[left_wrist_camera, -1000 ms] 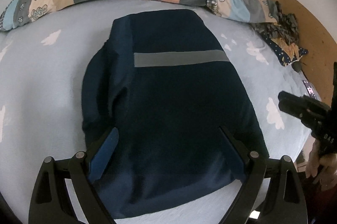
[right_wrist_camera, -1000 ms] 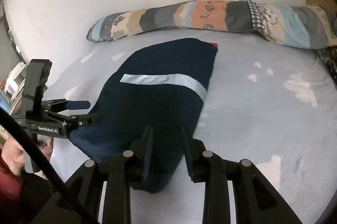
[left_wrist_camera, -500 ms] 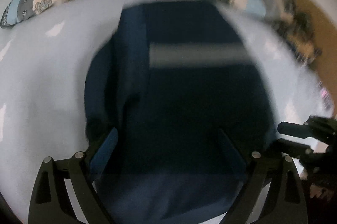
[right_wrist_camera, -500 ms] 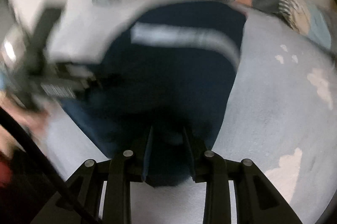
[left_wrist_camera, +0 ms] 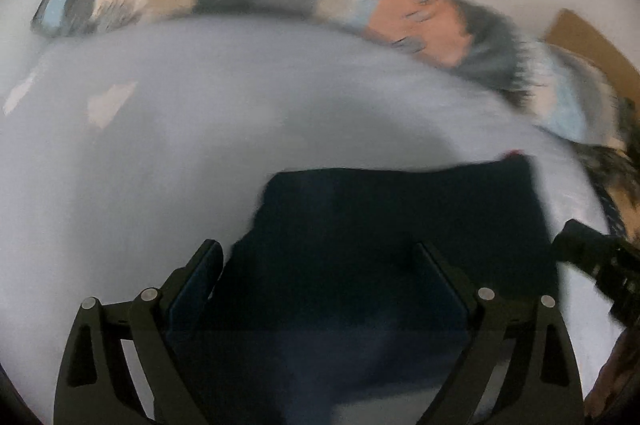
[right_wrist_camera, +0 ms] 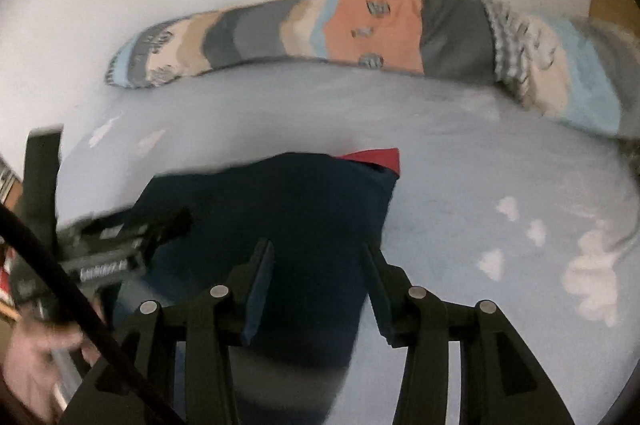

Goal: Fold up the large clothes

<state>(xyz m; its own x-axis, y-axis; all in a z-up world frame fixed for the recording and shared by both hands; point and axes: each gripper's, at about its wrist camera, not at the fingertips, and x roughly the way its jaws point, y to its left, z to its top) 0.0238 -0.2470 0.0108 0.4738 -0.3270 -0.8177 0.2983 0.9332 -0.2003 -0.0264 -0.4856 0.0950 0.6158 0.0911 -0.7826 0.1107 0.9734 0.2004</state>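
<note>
A dark navy garment (left_wrist_camera: 400, 225) lies on the light blue bed sheet (left_wrist_camera: 160, 145), now as a shorter folded block; its grey stripe is out of sight and a red patch (right_wrist_camera: 376, 159) shows at its far corner. My left gripper (left_wrist_camera: 320, 257) is wide open with its fingers on either side of the garment's near part. My right gripper (right_wrist_camera: 318, 253) stands partly open over the garment's (right_wrist_camera: 280, 205) near right part. I cannot tell whether either holds cloth. Both views are blurred.
A long patchwork bolster (right_wrist_camera: 360, 33) lies along the white wall at the back of the bed. A brown wooden headboard (left_wrist_camera: 588, 41) and crumpled patterned cloth (left_wrist_camera: 616, 169) are at the right. The sheet (right_wrist_camera: 500, 185) has white cloud prints.
The near half of the garment has been carried forward over the far half, hiding the grey stripe. Both grippers moved forward over the bed; the right gripper's jaws stand wider apart.
</note>
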